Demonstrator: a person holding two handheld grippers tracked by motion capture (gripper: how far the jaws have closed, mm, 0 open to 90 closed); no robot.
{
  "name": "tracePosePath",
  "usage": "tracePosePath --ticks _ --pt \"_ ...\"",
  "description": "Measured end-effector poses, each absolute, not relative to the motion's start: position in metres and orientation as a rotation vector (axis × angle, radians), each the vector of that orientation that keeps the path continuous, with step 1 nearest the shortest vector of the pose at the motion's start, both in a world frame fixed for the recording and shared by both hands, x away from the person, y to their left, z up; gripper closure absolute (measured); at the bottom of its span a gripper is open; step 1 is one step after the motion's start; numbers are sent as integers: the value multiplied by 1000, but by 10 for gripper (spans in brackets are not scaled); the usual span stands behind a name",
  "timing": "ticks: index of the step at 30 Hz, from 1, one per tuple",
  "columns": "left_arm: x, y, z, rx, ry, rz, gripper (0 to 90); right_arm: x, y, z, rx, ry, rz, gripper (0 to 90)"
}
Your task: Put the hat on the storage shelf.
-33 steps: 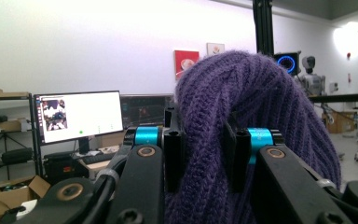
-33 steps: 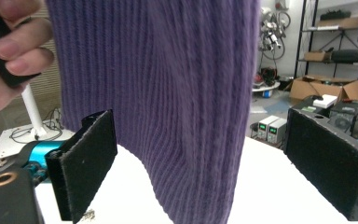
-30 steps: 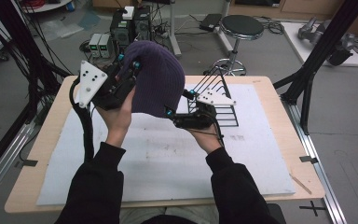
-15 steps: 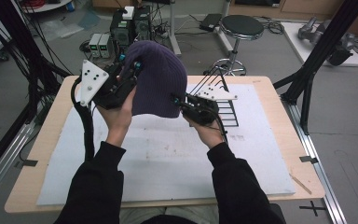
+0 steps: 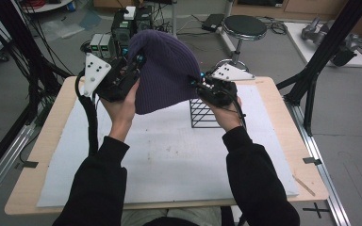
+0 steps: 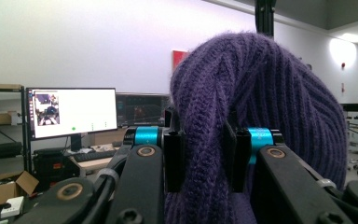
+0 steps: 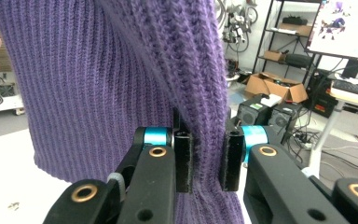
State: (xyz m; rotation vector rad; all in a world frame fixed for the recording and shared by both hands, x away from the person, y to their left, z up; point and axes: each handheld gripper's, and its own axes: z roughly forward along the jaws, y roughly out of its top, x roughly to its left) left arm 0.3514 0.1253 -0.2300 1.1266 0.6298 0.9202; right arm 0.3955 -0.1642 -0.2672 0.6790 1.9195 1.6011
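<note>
Purple knit beanie [image 5: 166,70] held above black wire rack [image 5: 204,113], left gripper [image 5: 133,63] and right gripper [image 5: 194,84] both clamped on its edges

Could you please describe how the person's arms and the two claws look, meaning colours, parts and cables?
The person wears long black sleeves. Each claw is black: the left claw and right claw carry a grey three-cornered plate with dark dots on top. In the gripper views, each has two black jaws with flat pads, turquoise collars and brass-coloured pivot rings. A thick black cable trails from the left claw.
</note>
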Motion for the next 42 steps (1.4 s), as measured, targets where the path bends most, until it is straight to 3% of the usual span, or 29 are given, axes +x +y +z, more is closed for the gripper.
tracePosePath --ticks 11,27,42 --pt "368 102 -225 1162 626 907 742 404 -182 -266 729 1941 1569 799" --pt "385 55 -240 1246 583 951 739 420 -214 -298 862 1880 1500 790" --pt "396 26 -255 1285 565 929 727 423 -246 -305 975 1819 1467 788"
